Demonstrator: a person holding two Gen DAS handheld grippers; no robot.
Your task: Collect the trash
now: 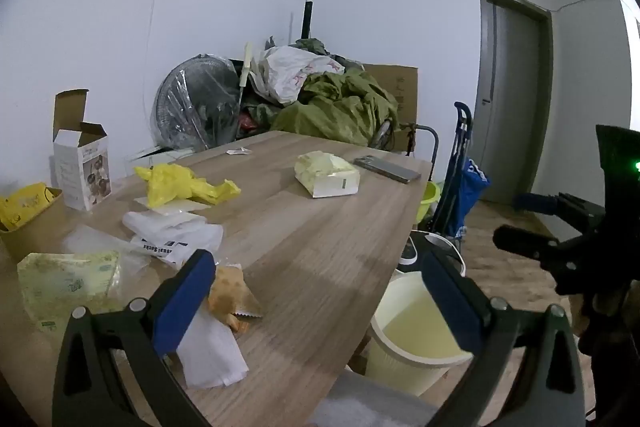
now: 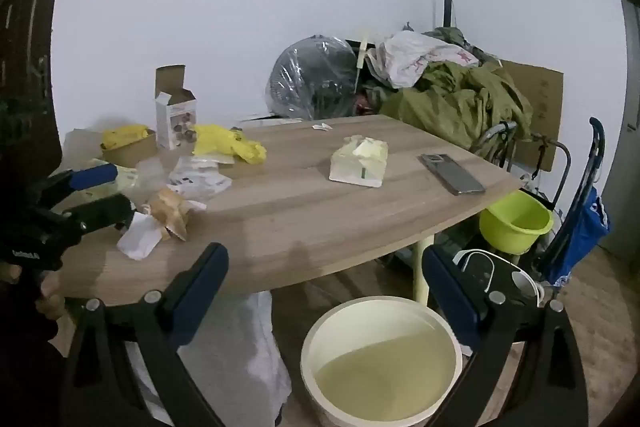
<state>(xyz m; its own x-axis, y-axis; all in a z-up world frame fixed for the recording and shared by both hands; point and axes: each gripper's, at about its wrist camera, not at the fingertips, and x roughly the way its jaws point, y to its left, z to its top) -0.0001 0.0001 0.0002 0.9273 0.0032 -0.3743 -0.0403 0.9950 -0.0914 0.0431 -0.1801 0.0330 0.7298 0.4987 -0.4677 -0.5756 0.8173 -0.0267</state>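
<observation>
Trash lies on the left part of the wooden table point(image 1: 320, 251): a crumpled orange-brown wrapper point(image 1: 230, 293) on a white paper napkin point(image 1: 212, 351), white plastic packaging point(image 1: 172, 233), a yellow plastic bag point(image 1: 180, 183) and an open white carton point(image 1: 82, 171). A cream bin point(image 2: 380, 359) stands on the floor by the table's near edge. My left gripper point(image 1: 320, 287) is open and empty, its left finger beside the wrapper. My right gripper point(image 2: 324, 275) is open and empty, above the bin. The wrapper point(image 2: 170, 211) and the left gripper point(image 2: 108, 191) also show in the right wrist view.
A tissue pack point(image 1: 326, 173) and a phone point(image 1: 386, 169) lie on the far half of the table. A brown box with yellow contents point(image 1: 24, 215) sits at the left. A green bucket point(image 2: 514, 221), a blue trolley point(image 2: 576, 211) and piled clutter point(image 1: 336, 99) stand beyond the table.
</observation>
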